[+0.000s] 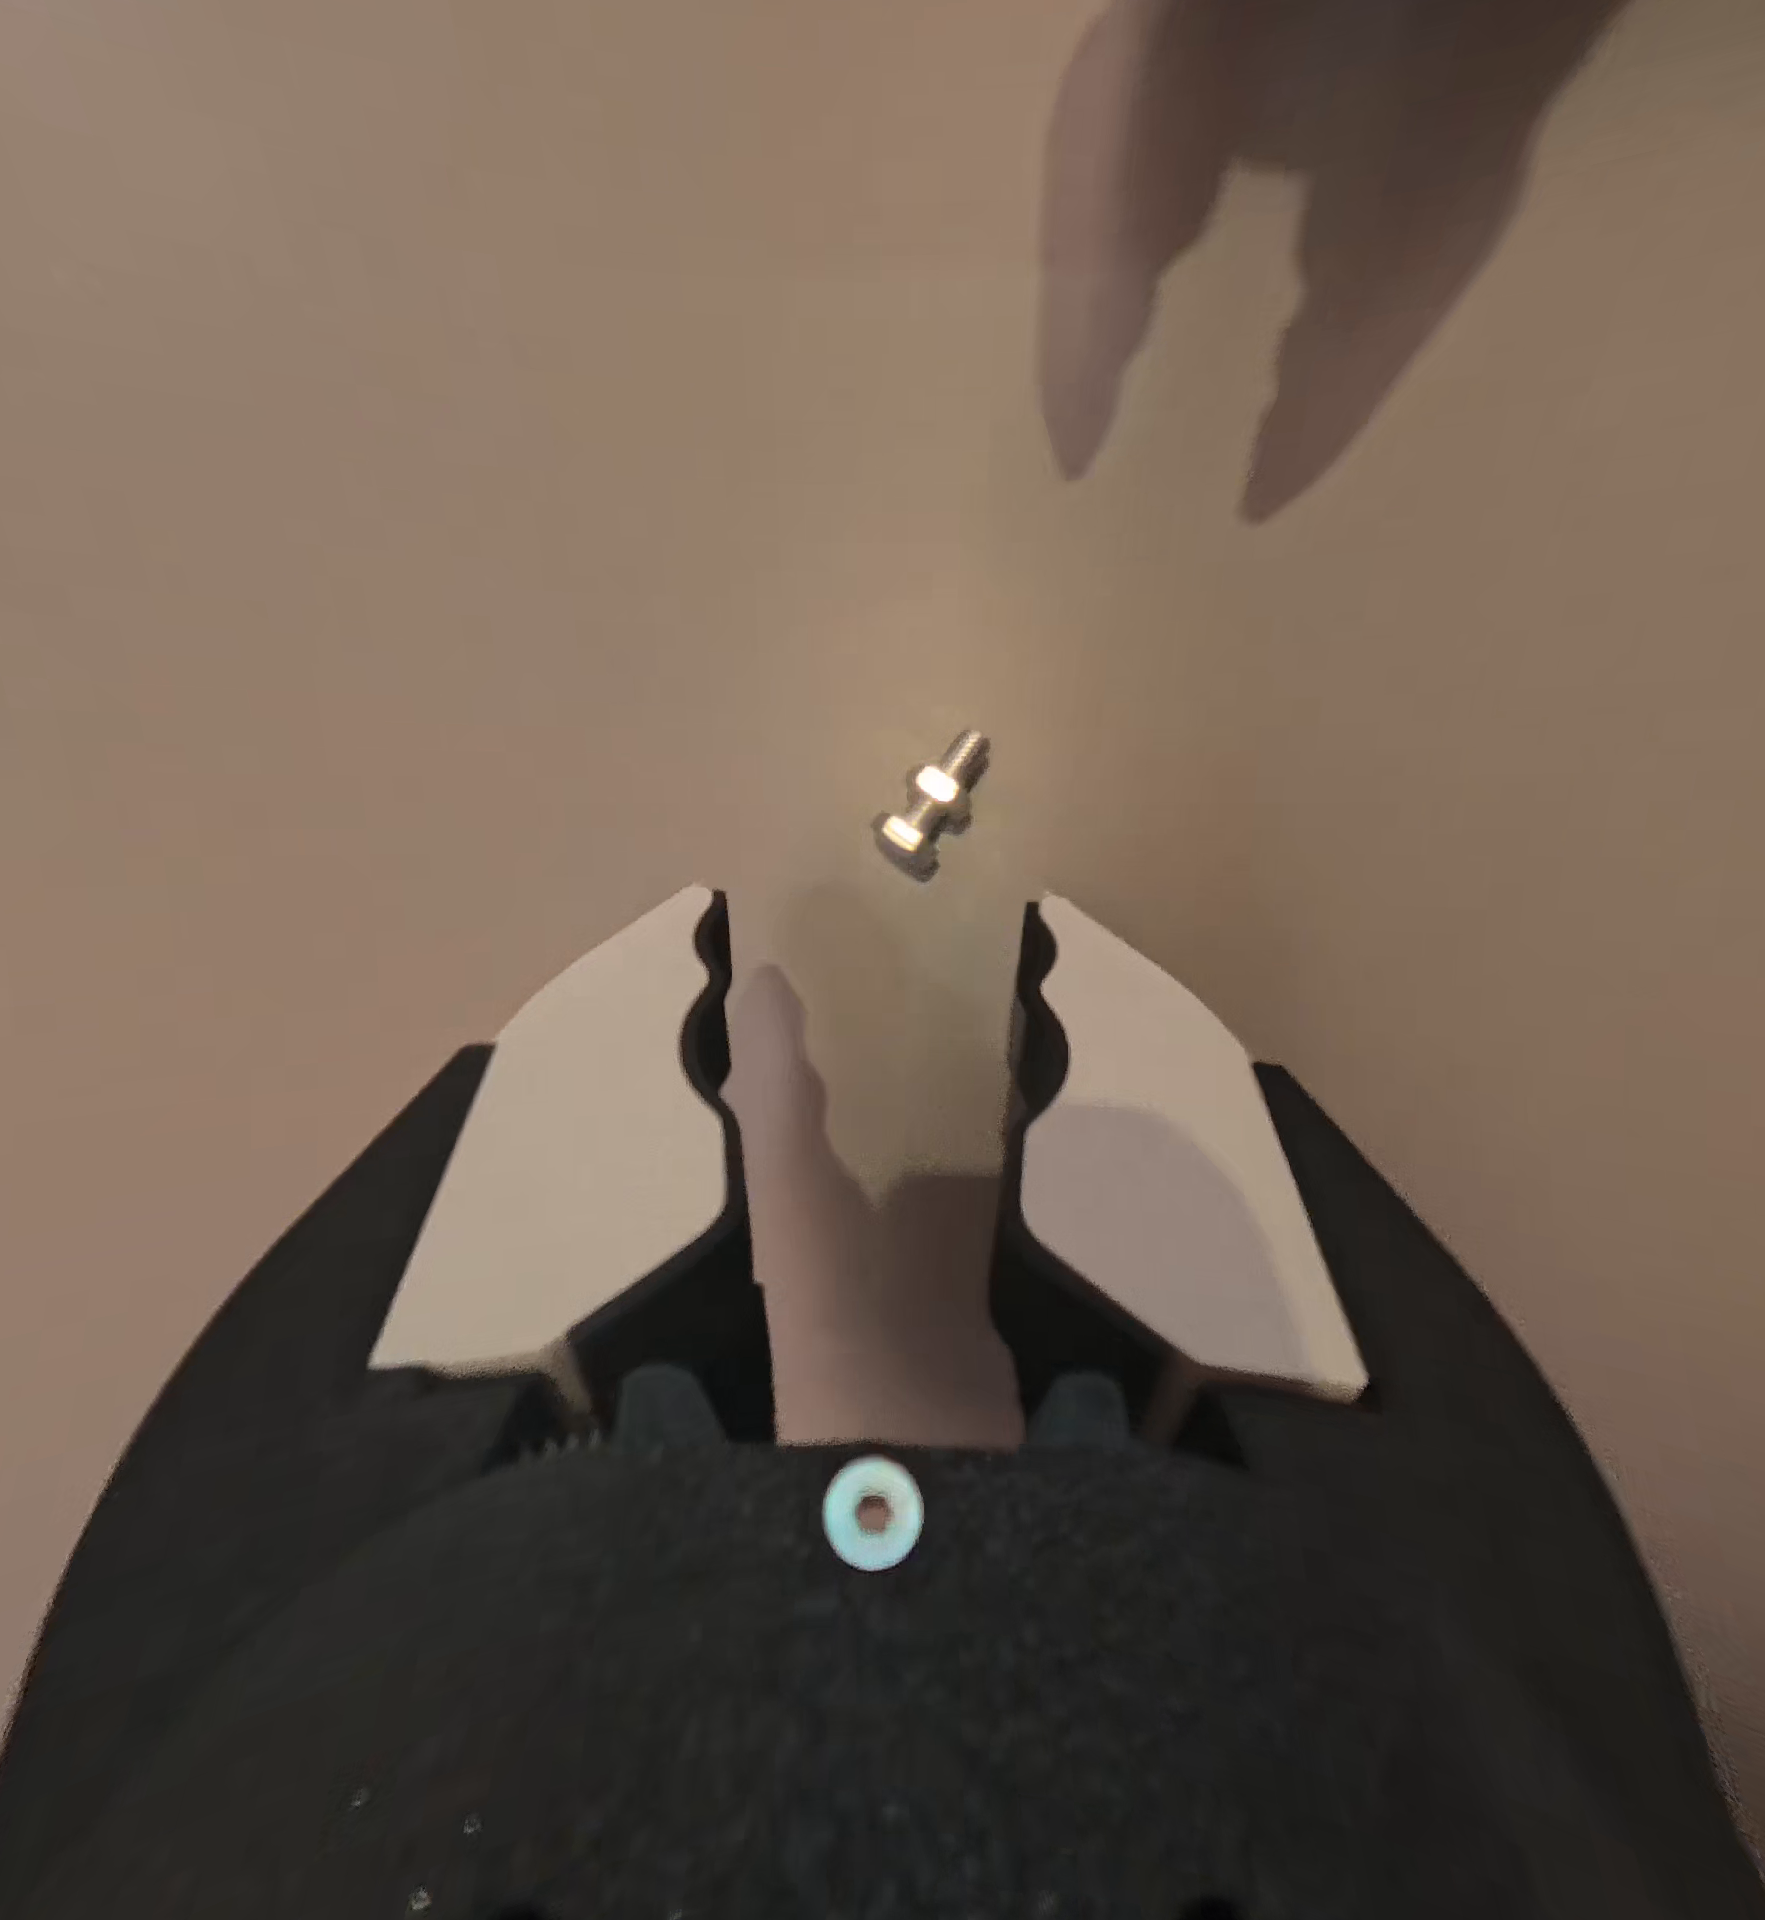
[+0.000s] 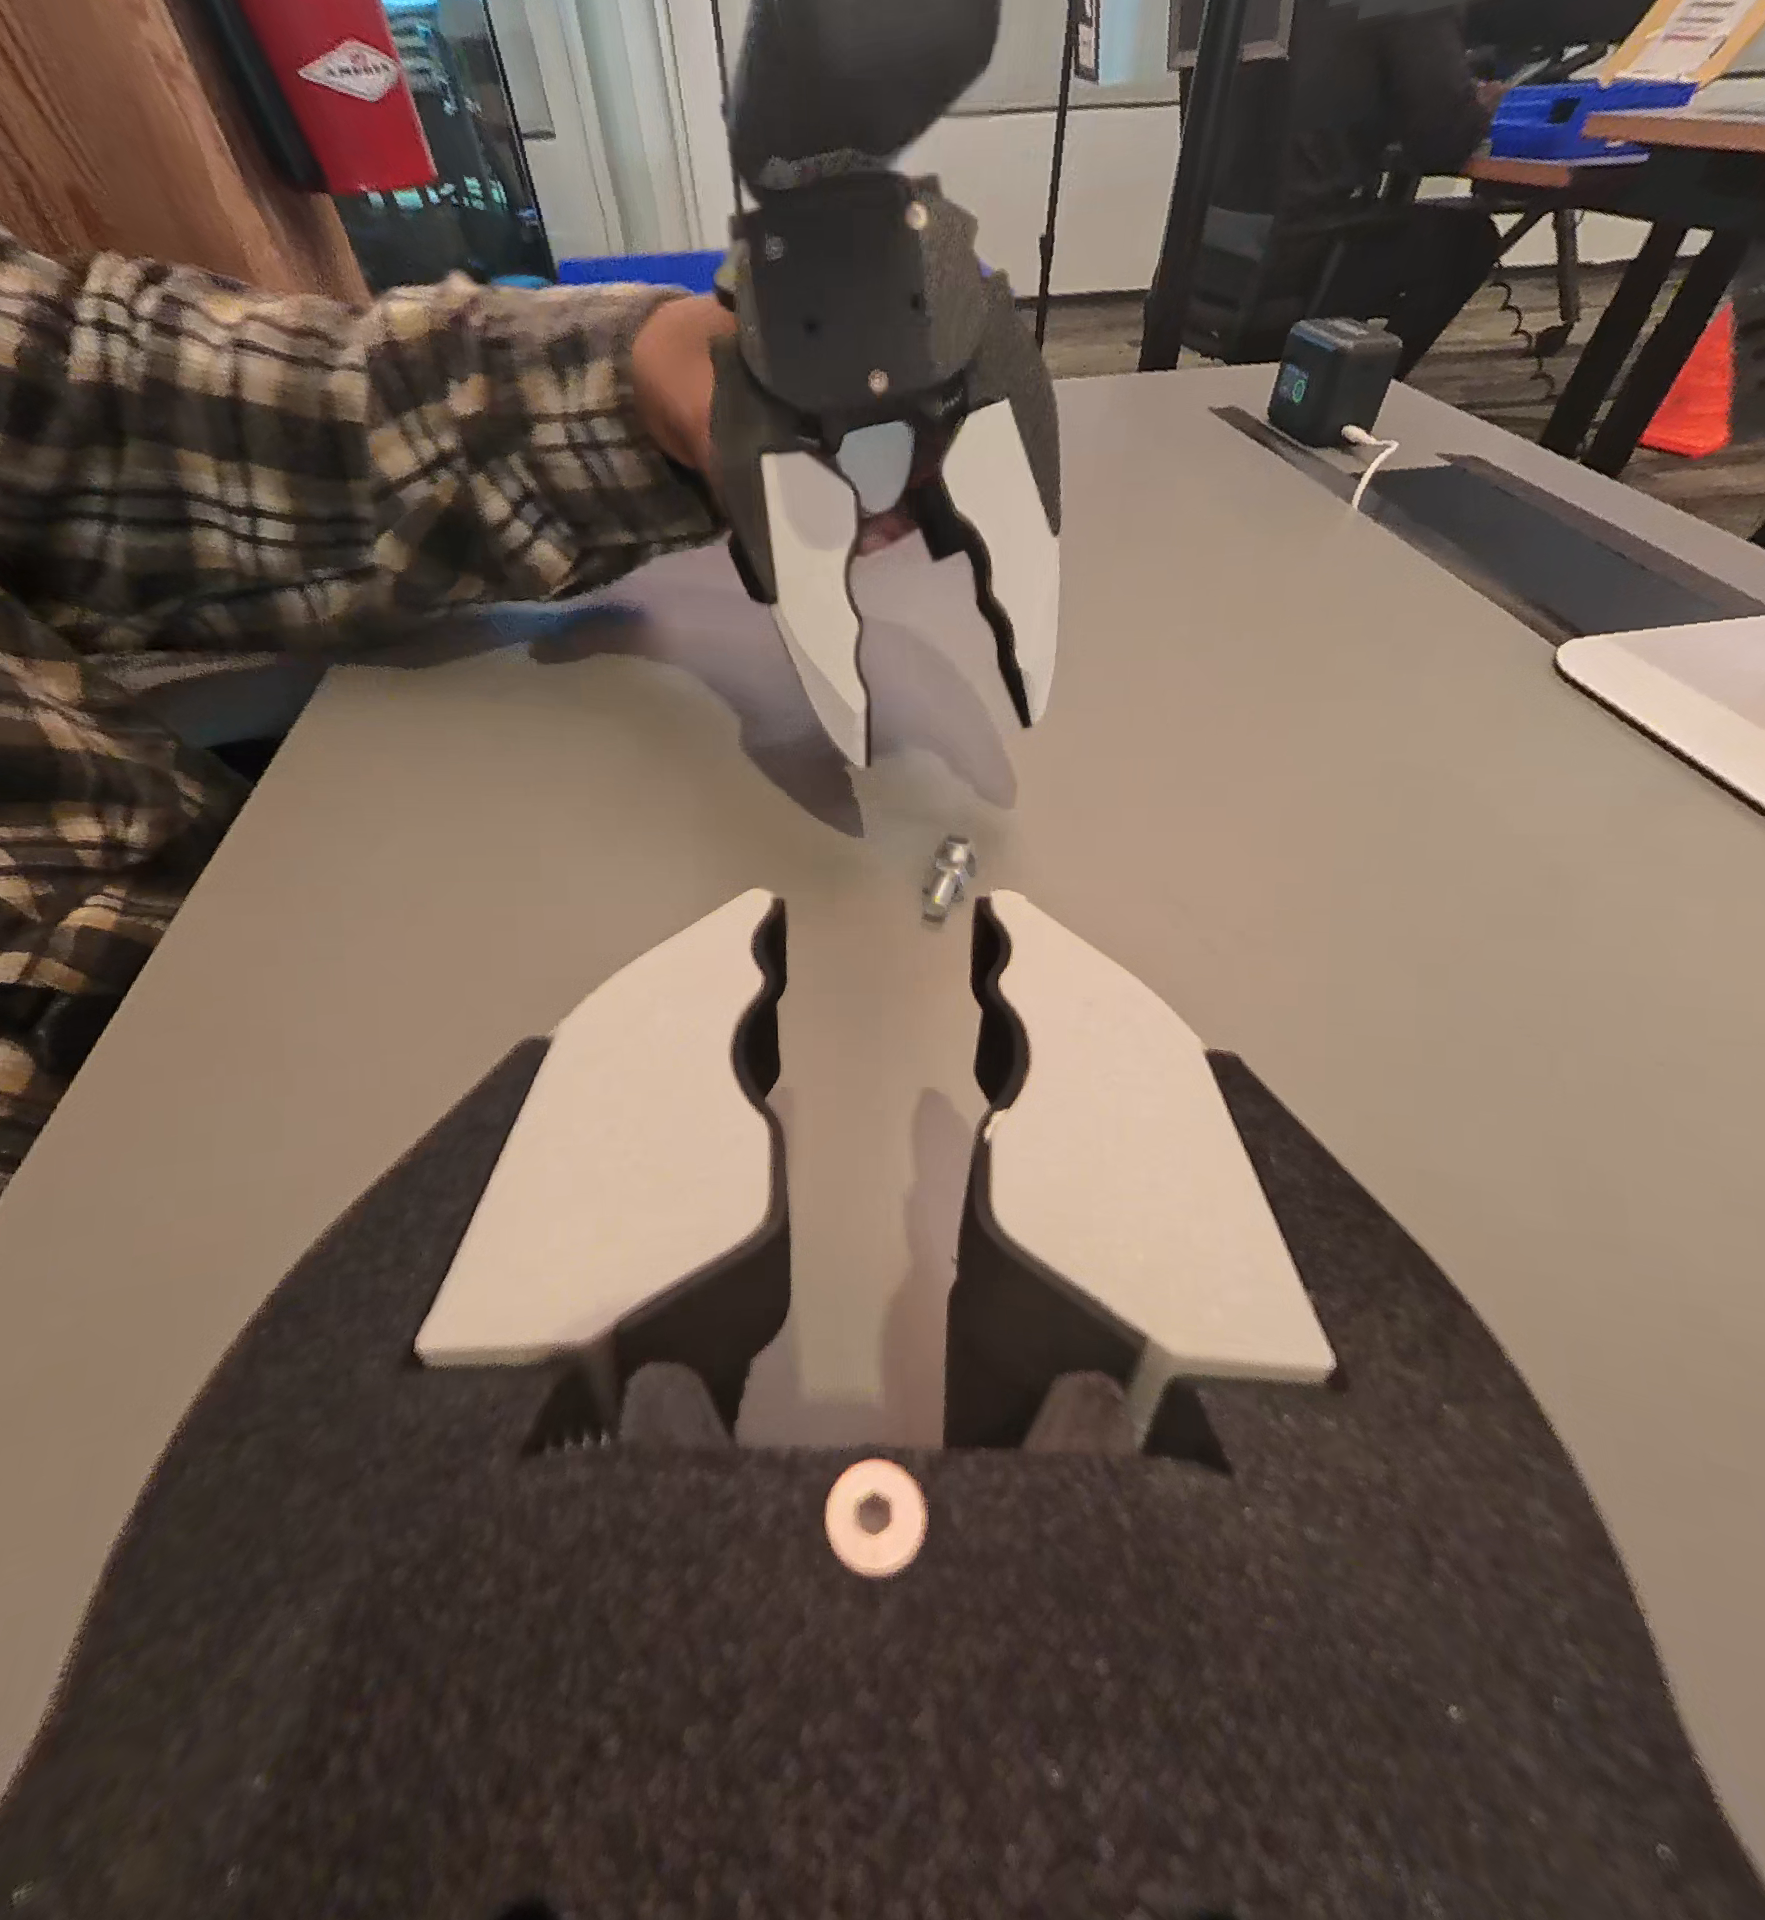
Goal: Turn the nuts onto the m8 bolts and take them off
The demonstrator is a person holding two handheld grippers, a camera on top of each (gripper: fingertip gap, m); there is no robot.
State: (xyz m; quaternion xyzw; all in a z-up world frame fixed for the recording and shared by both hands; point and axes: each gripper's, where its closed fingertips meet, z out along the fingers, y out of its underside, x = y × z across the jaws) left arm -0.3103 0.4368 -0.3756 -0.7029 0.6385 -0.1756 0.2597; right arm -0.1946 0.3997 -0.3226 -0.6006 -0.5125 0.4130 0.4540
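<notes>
A small silver bolt with a nut threaded partway along it lies on the grey table. In the left wrist view my left gripper is open and empty, its tips just short of the bolt. In the right wrist view the bolt lies just ahead of my right gripper, near its right fingertip. The right gripper is open and empty. The left gripper shows across the table there, pointing down above the bolt with its jaws apart.
A person's plaid sleeve reaches in from the left behind the left gripper. A white tray sits at the table's right edge, a small black device with a white cable behind it. A dark strip runs along the far right. My right fingertips sit around 15 centimeters from my left ones.
</notes>
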